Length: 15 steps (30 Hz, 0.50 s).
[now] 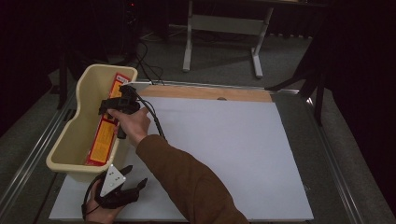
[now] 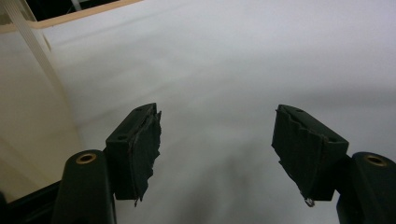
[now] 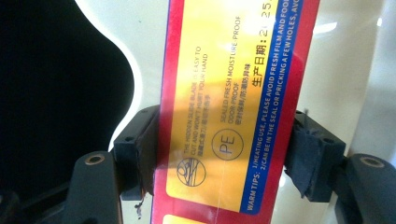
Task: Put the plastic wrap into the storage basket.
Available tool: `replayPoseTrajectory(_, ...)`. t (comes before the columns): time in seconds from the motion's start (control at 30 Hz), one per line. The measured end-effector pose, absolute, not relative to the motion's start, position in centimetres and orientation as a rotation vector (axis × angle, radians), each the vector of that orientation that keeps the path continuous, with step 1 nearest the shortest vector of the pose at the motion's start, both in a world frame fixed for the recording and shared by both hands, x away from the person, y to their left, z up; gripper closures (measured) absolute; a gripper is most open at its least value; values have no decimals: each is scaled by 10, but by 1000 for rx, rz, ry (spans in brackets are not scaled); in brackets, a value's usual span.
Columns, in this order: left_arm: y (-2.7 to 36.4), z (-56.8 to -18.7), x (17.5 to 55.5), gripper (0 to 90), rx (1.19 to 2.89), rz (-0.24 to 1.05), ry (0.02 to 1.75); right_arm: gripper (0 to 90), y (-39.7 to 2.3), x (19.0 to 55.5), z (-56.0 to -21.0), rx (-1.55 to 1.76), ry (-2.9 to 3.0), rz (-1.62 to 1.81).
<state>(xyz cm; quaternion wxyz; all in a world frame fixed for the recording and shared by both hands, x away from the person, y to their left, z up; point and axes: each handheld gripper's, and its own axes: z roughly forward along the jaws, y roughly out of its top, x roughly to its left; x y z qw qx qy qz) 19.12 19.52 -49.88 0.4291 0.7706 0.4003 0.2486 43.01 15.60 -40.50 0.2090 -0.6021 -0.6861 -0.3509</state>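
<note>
A long red and yellow box point(image 1: 105, 130) lies lengthwise inside a cream plastic bin point(image 1: 70, 140) at the table's left. My right gripper point(image 1: 110, 105) reaches down into the bin over the box. In the right gripper view the box point(image 3: 224, 70) runs between the two jaws of the right gripper point(image 3: 224, 149). The left pad sits against its edge and the right pad stands just off it, so the grip looks loose. My left gripper point(image 1: 136, 176) rests near the front edge beside the bin. Its jaws are wide apart over bare white sheet, and the left gripper point(image 2: 217, 135) holds nothing.
A white sheet point(image 1: 224, 149) covers most of the table, with a strip of bare wood point(image 1: 210, 93) at the back. The bin's cream wall point(image 2: 28, 116) stands close to the left gripper. Metal rails run along both table sides. A table frame point(image 1: 224, 28) stands on the floor beyond.
</note>
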Motion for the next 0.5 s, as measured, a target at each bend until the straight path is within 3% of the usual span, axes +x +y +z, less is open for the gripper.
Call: replayPoseTrajectory(0.5, 195, -499, 191, 314, 1922, 624, 1002, 359, 154, 428, -399, -1578, -2001, -960)
